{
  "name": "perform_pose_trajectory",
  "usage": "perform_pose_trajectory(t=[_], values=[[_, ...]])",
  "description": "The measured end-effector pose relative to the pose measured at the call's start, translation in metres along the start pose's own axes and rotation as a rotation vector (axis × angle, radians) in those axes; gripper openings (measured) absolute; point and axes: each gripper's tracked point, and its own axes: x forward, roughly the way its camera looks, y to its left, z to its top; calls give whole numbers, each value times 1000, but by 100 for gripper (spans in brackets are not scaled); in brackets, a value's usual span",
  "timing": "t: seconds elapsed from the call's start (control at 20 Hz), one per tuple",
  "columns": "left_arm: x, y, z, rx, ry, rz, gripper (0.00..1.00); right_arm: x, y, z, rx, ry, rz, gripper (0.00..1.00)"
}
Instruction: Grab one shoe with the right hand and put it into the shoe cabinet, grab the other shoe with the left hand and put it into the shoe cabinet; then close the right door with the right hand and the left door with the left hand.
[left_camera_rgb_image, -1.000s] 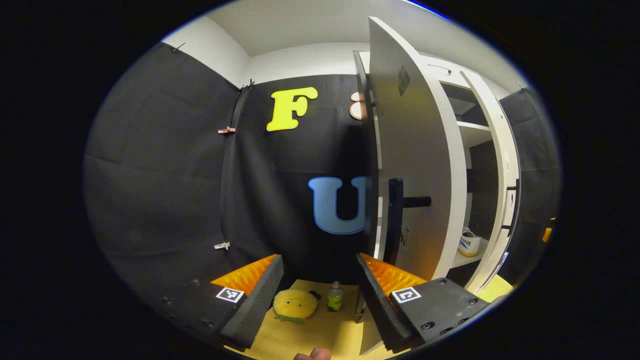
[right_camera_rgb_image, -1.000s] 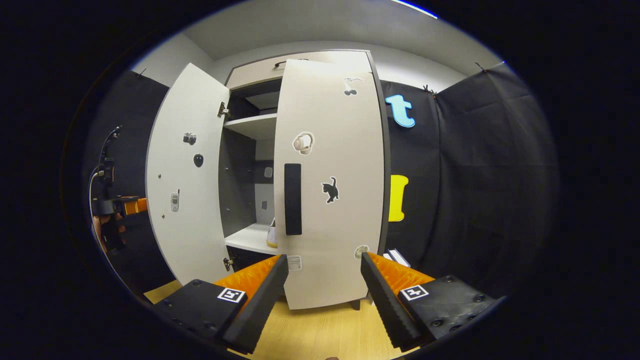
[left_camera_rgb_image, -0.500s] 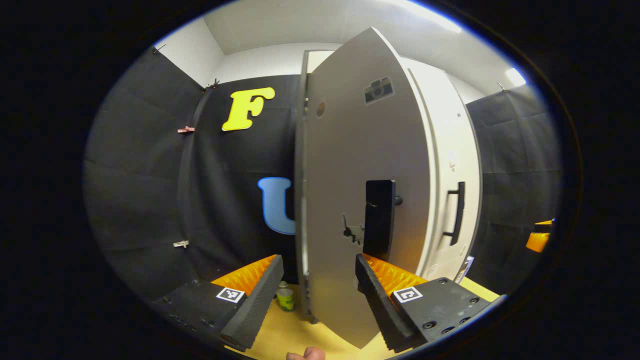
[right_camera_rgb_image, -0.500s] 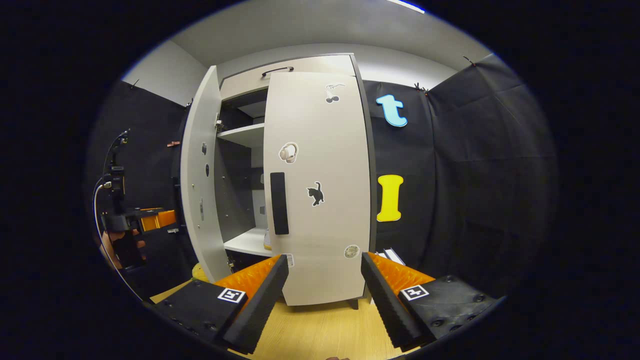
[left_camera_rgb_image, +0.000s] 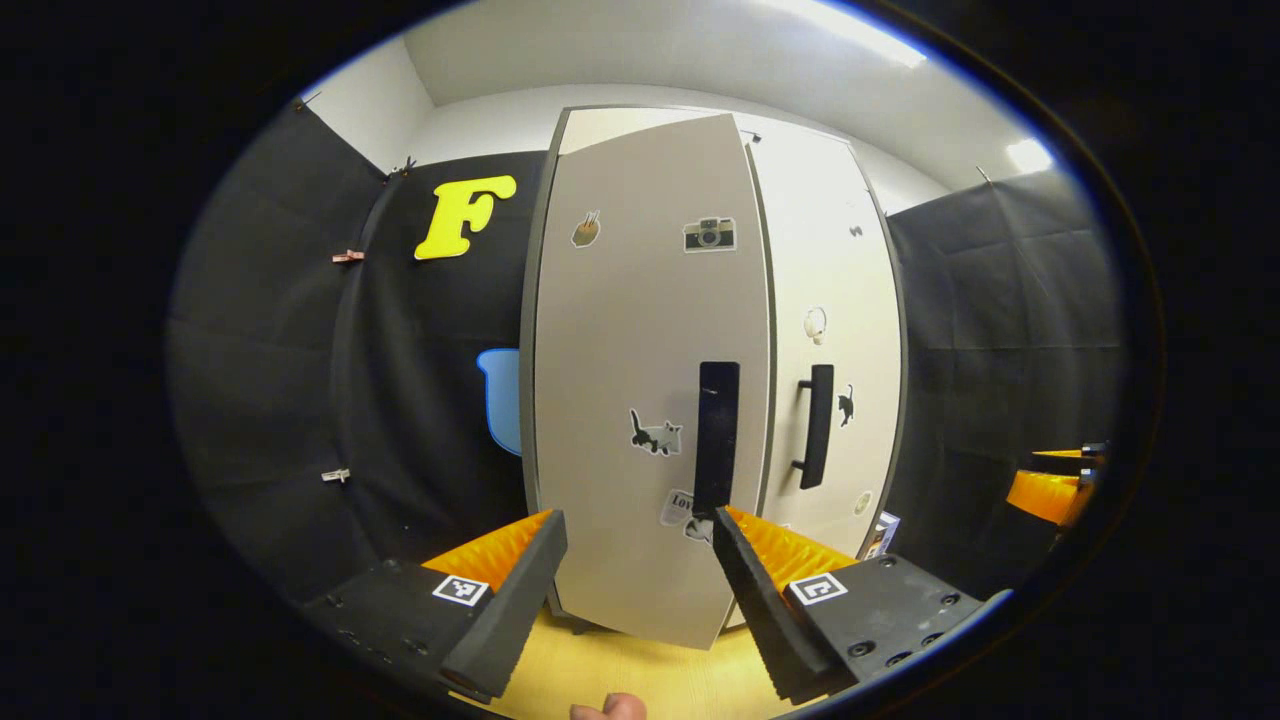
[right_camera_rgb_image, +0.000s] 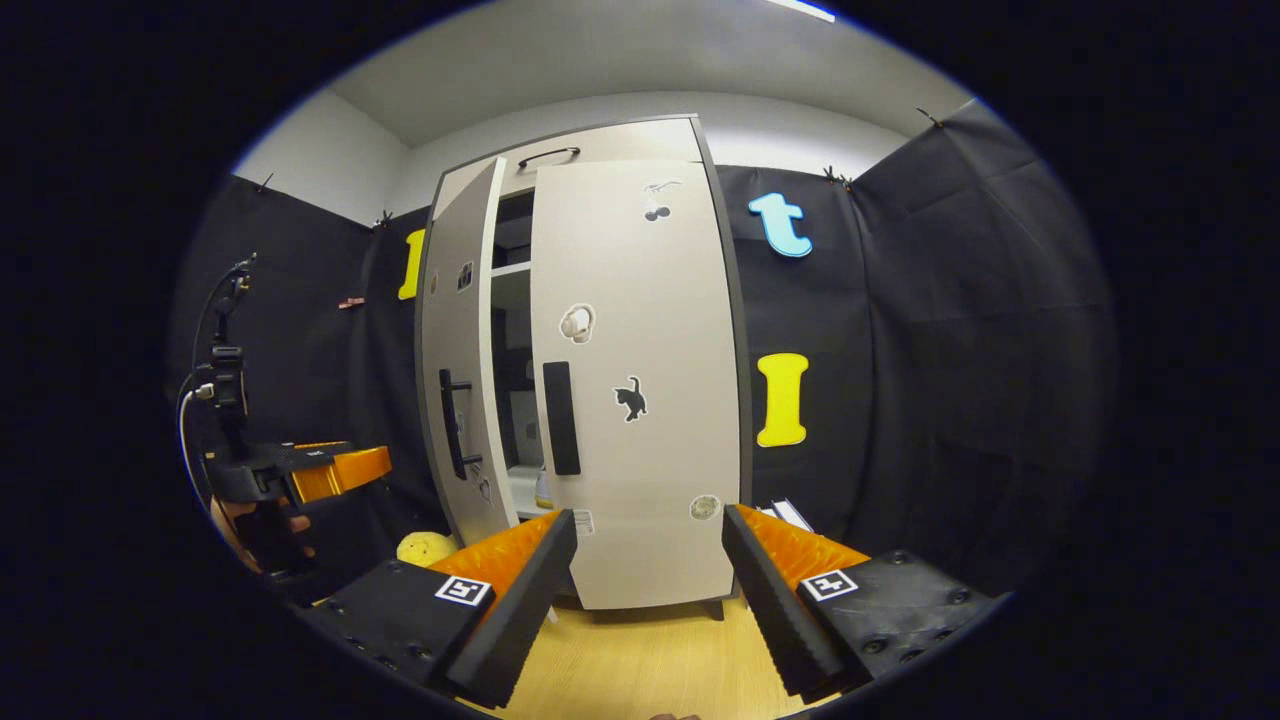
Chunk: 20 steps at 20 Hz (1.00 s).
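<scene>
The white shoe cabinet (right_camera_rgb_image: 600, 140) stands ahead. Its right door (right_camera_rgb_image: 650, 300) lies shut, its black handle (right_camera_rgb_image: 562, 418) upright. The left door (right_camera_rgb_image: 455, 330) is ajar by a narrow gap, through which I see a shelf and a sliver of a shoe (right_camera_rgb_image: 542, 490). In the left gripper view that left door (left_camera_rgb_image: 640, 330) faces me almost flat, and its handle (left_camera_rgb_image: 718, 435) is just above my left gripper (left_camera_rgb_image: 640, 585), which is open and empty. My right gripper (right_camera_rgb_image: 645, 590) is open and empty too, a short way back from the right door.
A hand holds the left gripper (right_camera_rgb_image: 320, 470) at the left of the right gripper view, short of the left door. A yellow plush toy (right_camera_rgb_image: 428, 548) lies on the wooden floor (right_camera_rgb_image: 640, 660) by the cabinet's left foot. Black cloth walls close both sides.
The left door has swung from wide open to nearly shut, with the left gripper following it round. The right door has gone fully shut. Both grippers stayed open.
</scene>
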Motion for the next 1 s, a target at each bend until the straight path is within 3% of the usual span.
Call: perform_pose_trajectory(t=[1.0], values=[[-51,-6,-16,-12,21,-30,93,-13,34,9,9,-50,20,98]])
